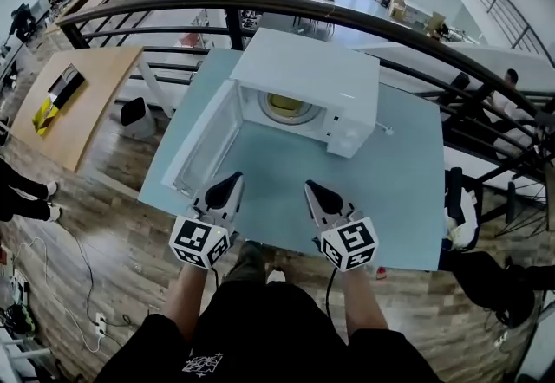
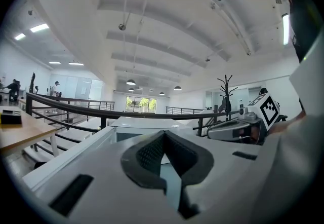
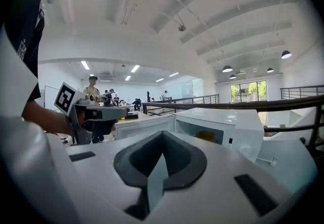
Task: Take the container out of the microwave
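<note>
A white microwave (image 1: 303,82) stands at the back of a pale blue table (image 1: 381,191), its door (image 1: 206,143) swung open to the left. Inside sits a yellow container (image 1: 286,104), partly hidden by the cavity's edge. My left gripper (image 1: 234,176) hovers over the table's front, just before the open door, jaws shut and empty. My right gripper (image 1: 307,185) is level with it, a little to the right, also shut on nothing. The right gripper view shows the microwave (image 3: 228,126) ahead with the container (image 3: 205,136) in its opening. The left gripper view looks over the door at the microwave (image 2: 147,124).
A dark railing (image 1: 260,4) curves behind the table above a lower floor. A wooden table (image 1: 78,95) stands at the left. A thin cable (image 1: 388,129) lies to the right of the microwave. Someone's feet (image 1: 43,199) show at the left edge.
</note>
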Tool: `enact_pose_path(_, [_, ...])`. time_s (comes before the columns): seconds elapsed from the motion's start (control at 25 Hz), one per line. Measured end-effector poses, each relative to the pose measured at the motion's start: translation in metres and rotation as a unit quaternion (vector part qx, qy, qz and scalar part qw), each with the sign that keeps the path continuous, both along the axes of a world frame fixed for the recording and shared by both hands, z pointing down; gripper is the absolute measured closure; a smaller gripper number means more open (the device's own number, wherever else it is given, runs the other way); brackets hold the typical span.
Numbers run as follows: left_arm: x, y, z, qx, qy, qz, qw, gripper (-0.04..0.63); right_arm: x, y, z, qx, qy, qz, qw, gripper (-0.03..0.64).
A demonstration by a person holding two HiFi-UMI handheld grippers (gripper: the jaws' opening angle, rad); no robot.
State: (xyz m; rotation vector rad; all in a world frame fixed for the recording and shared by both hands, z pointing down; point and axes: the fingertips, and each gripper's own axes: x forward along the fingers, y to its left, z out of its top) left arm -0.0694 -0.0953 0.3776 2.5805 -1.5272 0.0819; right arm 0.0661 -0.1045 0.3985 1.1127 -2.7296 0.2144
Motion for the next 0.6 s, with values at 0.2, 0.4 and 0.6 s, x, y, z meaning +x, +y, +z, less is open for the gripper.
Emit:
enact_pose_path(0.2, [0.007, -0.037, 0.023, -0.018, -0.020, 0.021, 0.9994, 0.589, -0.015, -0.038, 0.021, 0.019, 0.052, 0.012, 0.998, 0.611])
enact_pose_path(0.4, [0.009, -0.078, 0.041, -0.035, -0.011, 0.033, 0.9988, 0.589, -0.032, -0.084, 0.045, 0.020, 0.099, 0.021, 0.995, 0.611])
enact_pose_path(0.6, [0.010, -0.114, 0.062, -0.052, -0.010, 0.048, 0.9975, 0.589, -0.043, -0.124, 0.073, 0.009, 0.133, 0.032, 0.991, 0.611])
